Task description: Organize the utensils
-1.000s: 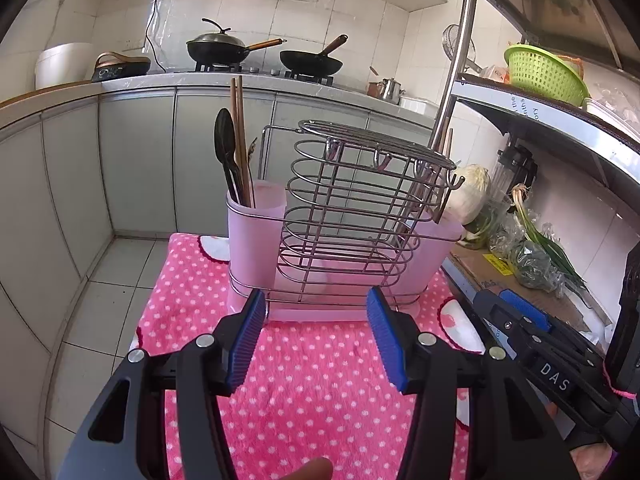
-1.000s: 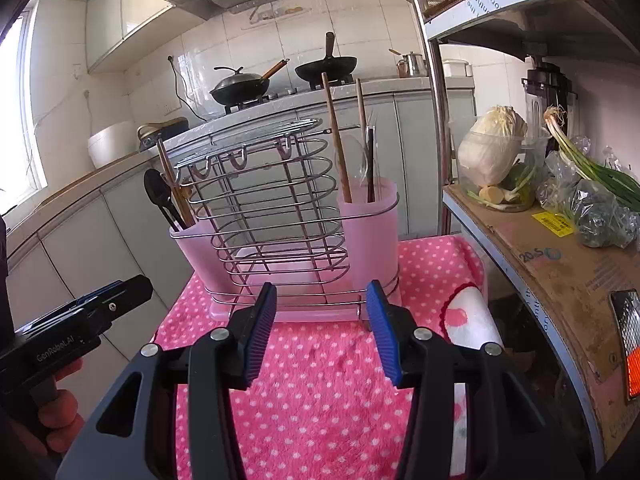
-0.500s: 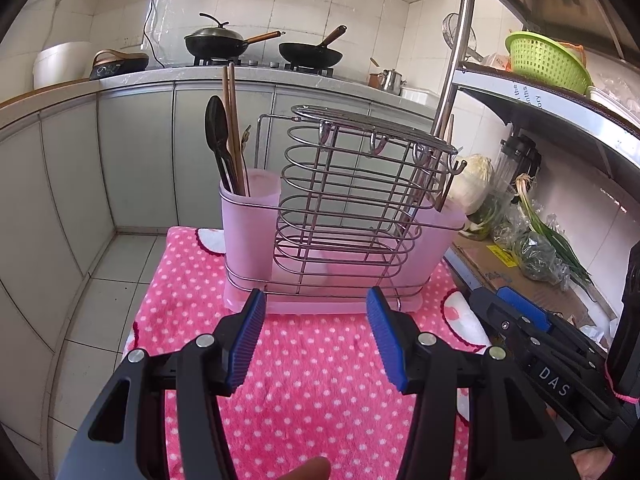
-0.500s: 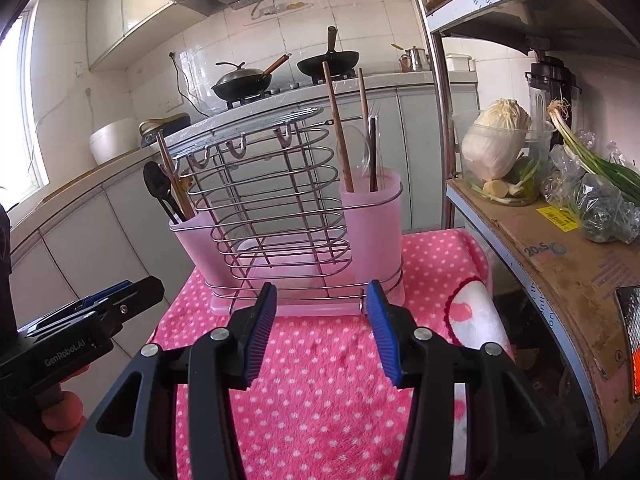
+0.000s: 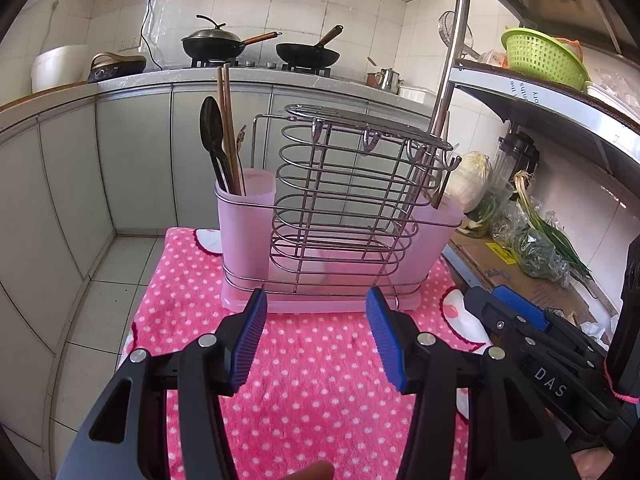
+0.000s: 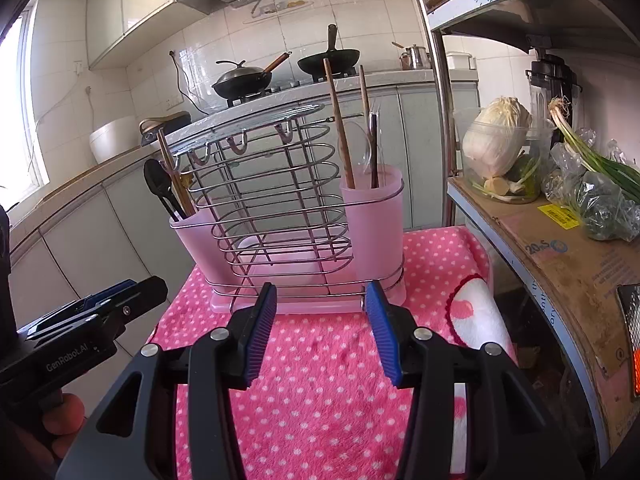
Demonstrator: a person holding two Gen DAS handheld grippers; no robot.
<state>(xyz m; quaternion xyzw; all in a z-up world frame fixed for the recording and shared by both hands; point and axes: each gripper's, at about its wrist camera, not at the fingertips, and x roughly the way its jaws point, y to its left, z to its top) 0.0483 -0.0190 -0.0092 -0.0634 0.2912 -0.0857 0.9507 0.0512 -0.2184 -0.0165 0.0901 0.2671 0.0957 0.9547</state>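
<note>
On the pink-clothed bench [image 5: 328, 364] the rack [image 5: 340, 208] stands just ahead with utensils upright in both end cups, and my left gripper [image 5: 316, 332] and right gripper [image 6: 320, 320] hover open, empty — a clumsy reach could snag wire and tip it.

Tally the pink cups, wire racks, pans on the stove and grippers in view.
pink cups: 2
wire rack: 1
pans: 2
grippers: 2, left and right
Total: 7
</note>
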